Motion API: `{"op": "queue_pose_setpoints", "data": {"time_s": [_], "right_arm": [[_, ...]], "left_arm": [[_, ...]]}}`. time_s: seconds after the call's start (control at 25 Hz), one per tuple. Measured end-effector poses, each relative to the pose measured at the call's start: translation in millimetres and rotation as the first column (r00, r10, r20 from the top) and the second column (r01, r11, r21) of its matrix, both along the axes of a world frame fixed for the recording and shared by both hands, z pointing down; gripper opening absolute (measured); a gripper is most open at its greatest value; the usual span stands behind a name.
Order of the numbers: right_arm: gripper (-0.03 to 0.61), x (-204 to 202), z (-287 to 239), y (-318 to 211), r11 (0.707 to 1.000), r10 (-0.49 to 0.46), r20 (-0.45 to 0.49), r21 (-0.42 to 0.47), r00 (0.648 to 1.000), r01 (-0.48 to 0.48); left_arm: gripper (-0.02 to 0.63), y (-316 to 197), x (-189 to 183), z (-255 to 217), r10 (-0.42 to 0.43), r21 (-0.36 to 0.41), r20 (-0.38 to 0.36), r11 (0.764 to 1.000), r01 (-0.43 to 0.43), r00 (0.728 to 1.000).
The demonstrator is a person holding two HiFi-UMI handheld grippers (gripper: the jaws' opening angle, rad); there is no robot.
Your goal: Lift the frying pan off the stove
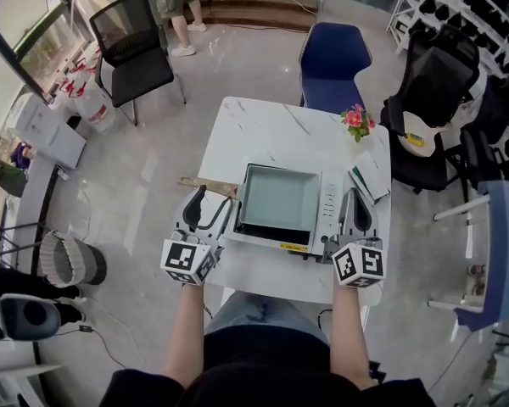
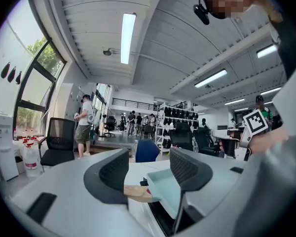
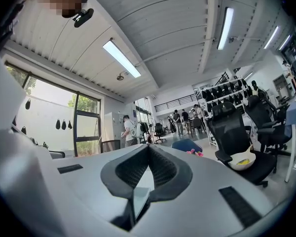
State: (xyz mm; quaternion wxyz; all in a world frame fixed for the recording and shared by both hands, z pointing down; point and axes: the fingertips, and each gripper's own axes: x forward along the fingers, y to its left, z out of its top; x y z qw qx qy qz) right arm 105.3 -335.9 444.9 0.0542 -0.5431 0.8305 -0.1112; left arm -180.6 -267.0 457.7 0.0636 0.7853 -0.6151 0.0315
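White desk [image 1: 263, 125] in an open office. Left gripper [image 2: 148, 169] fingers [image 2: 111, 174] are wide apart, nothing gripped; a wooden strip [image 2: 137, 193] and the frying pan's near-left corner show past them. Right gripper [image 3: 148, 157] fingers [image 3: 165, 171] meet at the tips, with only a pale edge in the gap below. Frying pan [image 1: 280, 197] is square, shallow, pale grey-green, rimmed, and sits on the white stove [image 1: 331, 210] mid-desk between both grippers. Pink flowers [image 1: 357, 121] stand at the far right, a blue chair [image 1: 335, 58] beyond.

the white table [image 1: 263, 130] carries a grey stove [image 1: 329, 209], pink flowers [image 1: 357, 121] and a wooden strip [image 1: 208, 185].
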Motion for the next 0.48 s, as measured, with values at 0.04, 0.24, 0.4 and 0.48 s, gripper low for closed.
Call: {"op": "queue_pose_setpoints", "data": {"time_s": [0.04,0.24,0.4,0.48], "right_arm": [[0.003,-3,0,-1,1.0,0.004,0.001,0.0,1.0,-0.004],[0.003,-13,1,0,1.0,0.011,-0.002,-0.008,1.0,-0.011],[0.003,-17,0,1,1.0,0.014,-0.005,-0.01,1.0,-0.014],[0.003,-20,0,2,1.0,0.012,-0.01,-0.013,1.0,-0.013]], "left_arm": [[0.266,-2,-1,0,0.002,0.0,-0.004,1.0,-0.002,1.0],[0.267,-11,-4,-1,0.033,-0.009,0.015,0.999,-0.033,0.999],[0.265,-17,-13,-5,0.066,-0.037,0.074,0.997,-0.063,0.995],[0.264,-18,-20,-6,0.08,-0.055,0.103,0.996,-0.074,0.991]]}}
